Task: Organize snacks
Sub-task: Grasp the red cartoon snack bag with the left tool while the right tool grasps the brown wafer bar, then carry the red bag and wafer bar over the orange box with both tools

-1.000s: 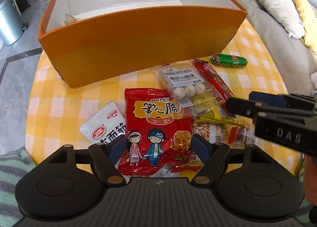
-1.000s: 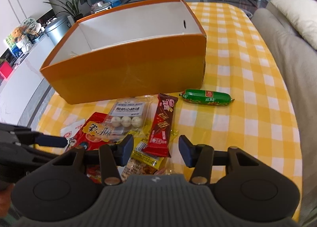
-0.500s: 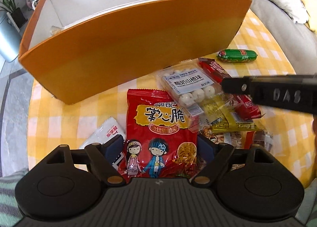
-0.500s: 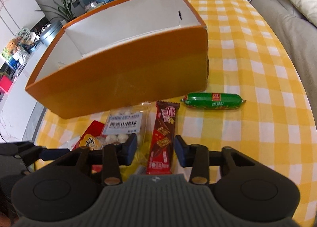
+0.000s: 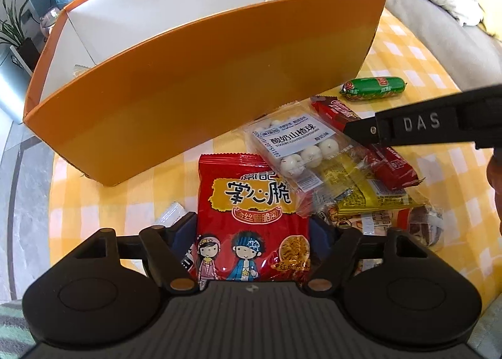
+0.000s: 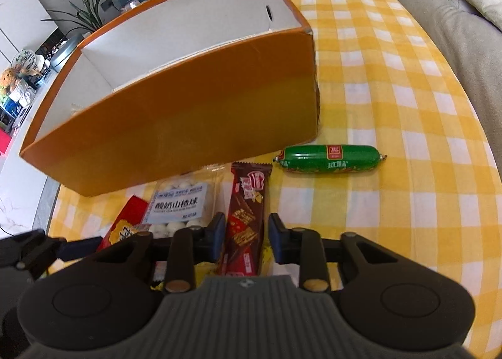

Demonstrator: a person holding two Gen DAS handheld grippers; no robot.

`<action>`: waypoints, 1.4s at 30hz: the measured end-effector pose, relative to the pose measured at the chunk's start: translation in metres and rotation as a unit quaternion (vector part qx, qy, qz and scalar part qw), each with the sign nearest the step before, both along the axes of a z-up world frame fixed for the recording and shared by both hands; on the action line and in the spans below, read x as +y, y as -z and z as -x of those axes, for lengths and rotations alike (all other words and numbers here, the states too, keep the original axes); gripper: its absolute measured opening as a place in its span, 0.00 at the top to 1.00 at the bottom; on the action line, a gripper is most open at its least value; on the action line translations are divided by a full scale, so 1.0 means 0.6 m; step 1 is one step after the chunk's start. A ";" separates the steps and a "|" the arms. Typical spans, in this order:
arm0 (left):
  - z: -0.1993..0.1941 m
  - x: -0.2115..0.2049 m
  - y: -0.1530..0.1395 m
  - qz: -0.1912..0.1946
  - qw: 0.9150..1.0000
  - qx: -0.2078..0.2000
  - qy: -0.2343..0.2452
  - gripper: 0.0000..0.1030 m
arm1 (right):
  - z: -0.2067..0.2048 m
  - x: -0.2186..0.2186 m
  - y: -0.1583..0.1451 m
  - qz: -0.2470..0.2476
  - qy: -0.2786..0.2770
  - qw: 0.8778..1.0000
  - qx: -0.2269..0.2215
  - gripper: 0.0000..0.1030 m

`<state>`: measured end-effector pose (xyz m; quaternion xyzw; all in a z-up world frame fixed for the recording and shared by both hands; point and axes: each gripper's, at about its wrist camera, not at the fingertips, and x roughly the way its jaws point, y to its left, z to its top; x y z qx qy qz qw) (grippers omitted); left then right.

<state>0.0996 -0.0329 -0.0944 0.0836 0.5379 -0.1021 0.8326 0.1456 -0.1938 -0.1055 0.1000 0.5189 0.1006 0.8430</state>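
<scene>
Two hand-held grippers straddle snacks piled just in front of the open orange cardboard box [image 5: 194, 83] on the yellow-checked tabletop [image 6: 392, 202]. The left hand-held gripper [image 5: 252, 233] brackets the red crinkled noodle-snack bag [image 5: 251, 208], fingers open at its sides, not visibly squeezing. The right hand-held gripper [image 6: 246, 233], narrowly open, flanks the brown chocolate wafer bar [image 6: 246, 218], whose long axis points toward the box. The green sausage stick [image 6: 329, 158] lies crosswise by the box's right corner, nearer the right gripper.

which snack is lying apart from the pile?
The green sausage. It lies alone on the cloth by the box's right corner, touching nothing; the other packets overlap in a heap.
</scene>
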 end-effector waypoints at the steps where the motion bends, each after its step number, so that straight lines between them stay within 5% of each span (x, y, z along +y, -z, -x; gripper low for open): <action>1: 0.000 0.002 -0.001 0.002 1.000 0.000 -0.002 0.22 | -0.001 -0.001 -0.001 -0.003 0.001 1.000 0.001 0.80; 19: 0.042 0.048 -0.045 0.017 0.998 0.004 -0.052 0.25 | 0.041 -0.017 -0.030 -0.010 -0.001 1.000 -0.006 0.81; 42: 0.081 0.076 -0.175 0.088 0.989 -0.084 -0.083 0.25 | 0.117 -0.001 -0.150 0.000 -0.043 0.996 -0.084 0.81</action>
